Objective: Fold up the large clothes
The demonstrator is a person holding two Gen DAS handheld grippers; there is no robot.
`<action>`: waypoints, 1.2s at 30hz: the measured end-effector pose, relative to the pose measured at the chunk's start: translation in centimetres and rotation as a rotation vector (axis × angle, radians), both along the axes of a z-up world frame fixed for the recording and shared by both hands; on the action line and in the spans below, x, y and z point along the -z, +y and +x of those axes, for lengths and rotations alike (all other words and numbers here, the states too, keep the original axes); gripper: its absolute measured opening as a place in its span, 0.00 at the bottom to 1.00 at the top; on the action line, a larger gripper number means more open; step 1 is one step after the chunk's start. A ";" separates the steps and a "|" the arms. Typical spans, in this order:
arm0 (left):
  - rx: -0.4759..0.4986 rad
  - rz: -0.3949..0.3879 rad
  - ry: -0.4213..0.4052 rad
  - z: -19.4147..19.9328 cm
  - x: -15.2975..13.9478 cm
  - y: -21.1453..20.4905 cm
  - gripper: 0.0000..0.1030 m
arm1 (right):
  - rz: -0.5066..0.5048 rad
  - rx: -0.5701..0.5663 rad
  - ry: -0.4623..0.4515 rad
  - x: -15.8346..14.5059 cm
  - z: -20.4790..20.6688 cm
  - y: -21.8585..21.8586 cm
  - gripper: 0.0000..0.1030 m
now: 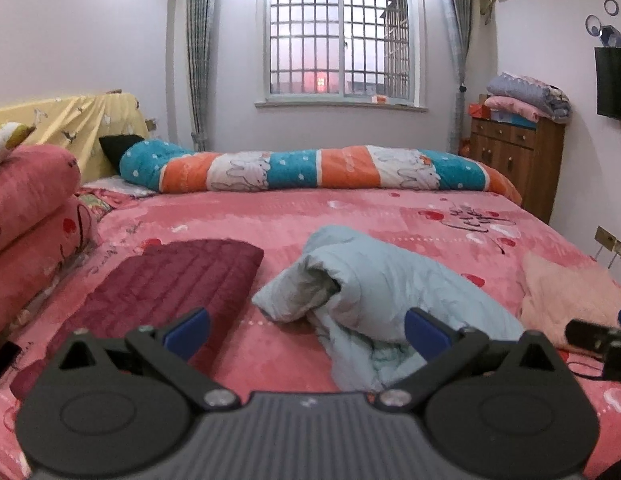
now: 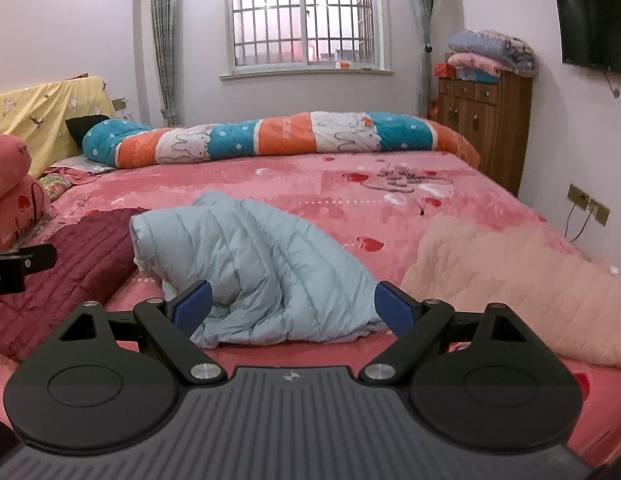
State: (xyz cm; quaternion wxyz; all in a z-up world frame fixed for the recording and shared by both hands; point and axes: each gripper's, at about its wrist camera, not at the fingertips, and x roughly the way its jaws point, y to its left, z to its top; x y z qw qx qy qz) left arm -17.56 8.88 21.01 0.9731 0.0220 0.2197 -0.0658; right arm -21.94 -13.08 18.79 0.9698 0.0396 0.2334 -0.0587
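Pale-blue jacket (image 2: 262, 272) lies crumpled ahead of both grippers' spread (empty) fingers (image 2: 192, 306).

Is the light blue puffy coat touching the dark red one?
Apart. The left wrist view shows a strip of pink bedspread between the light blue coat and the dark red one.

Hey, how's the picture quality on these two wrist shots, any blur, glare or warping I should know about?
Left wrist view: fisheye bends the walls and bed edge, corners vignette dark, the window glows pinkish, the light blue jacket looks slightly soft. Right wrist view: same bowing, a bright ceiling glare at top left, the jacket's quilting reads sharper, the open right gripper is crisp.
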 end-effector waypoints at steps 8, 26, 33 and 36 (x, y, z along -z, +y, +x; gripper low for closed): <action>0.047 -0.071 0.028 1.0 3.0 0.2 1.00 | 0.033 0.009 0.082 5.1 1.4 -0.6 1.00; 0.066 -0.069 0.017 7.8 9.1 -2.4 0.91 | 0.082 -0.077 0.152 11.3 4.4 -3.4 1.00; 0.071 -0.082 -0.025 11.6 8.9 -3.9 0.89 | 0.154 -0.104 0.171 11.6 4.7 -4.2 1.00; 0.080 -0.116 -0.034 12.8 8.9 -4.2 0.89 | 0.182 -0.096 0.183 11.8 4.8 -4.6 1.00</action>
